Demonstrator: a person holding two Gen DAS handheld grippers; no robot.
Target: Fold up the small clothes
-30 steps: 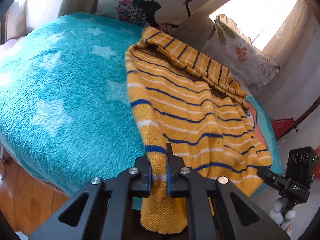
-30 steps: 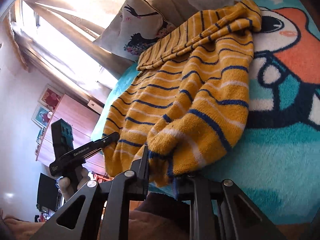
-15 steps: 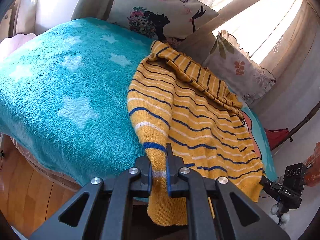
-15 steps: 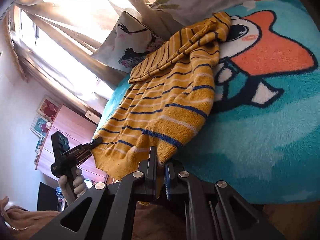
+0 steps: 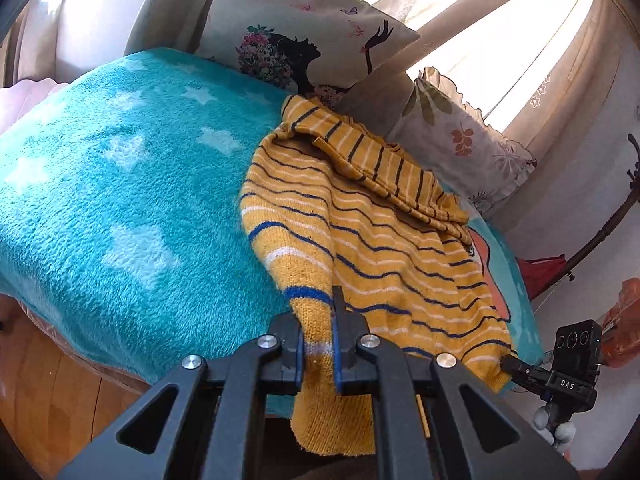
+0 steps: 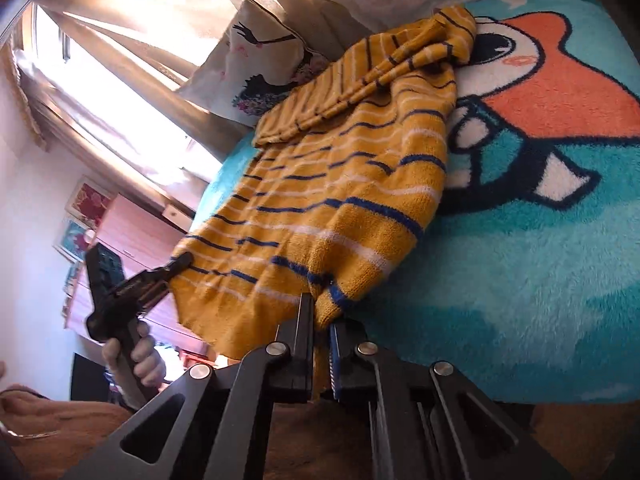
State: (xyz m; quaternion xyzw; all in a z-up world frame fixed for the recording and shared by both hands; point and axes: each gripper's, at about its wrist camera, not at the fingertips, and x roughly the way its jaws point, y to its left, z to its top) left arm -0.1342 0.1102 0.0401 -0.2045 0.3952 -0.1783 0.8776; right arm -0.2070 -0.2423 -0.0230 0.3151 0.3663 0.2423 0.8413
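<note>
A small yellow sweater (image 5: 360, 248) with blue and white stripes lies on a turquoise blanket (image 5: 120, 200), its hem hanging over the near edge. My left gripper (image 5: 318, 320) is shut on one corner of the hem. My right gripper (image 6: 320, 320) is shut on the other hem corner of the sweater (image 6: 340, 200). A sleeve is folded across the top of the garment, near the pillows. In the right wrist view my left gripper (image 6: 182, 262) shows at the left, pinching the hem, held by a hand (image 6: 140, 364). The right gripper (image 5: 510, 364) shows at the lower right of the left wrist view.
Two printed pillows (image 5: 304, 40) (image 5: 460, 148) lean against curtains behind the sweater. The blanket (image 6: 540, 240) carries a cartoon figure in orange, white and black. A wooden floor (image 5: 60, 400) lies below the bed's edge. A pink dresser (image 6: 132, 224) stands by the wall.
The right gripper's jaws closed on the hem corner. Both grippers drew back from the bed, pulling the hem out straighter over the edge, and the left one rose a little.
</note>
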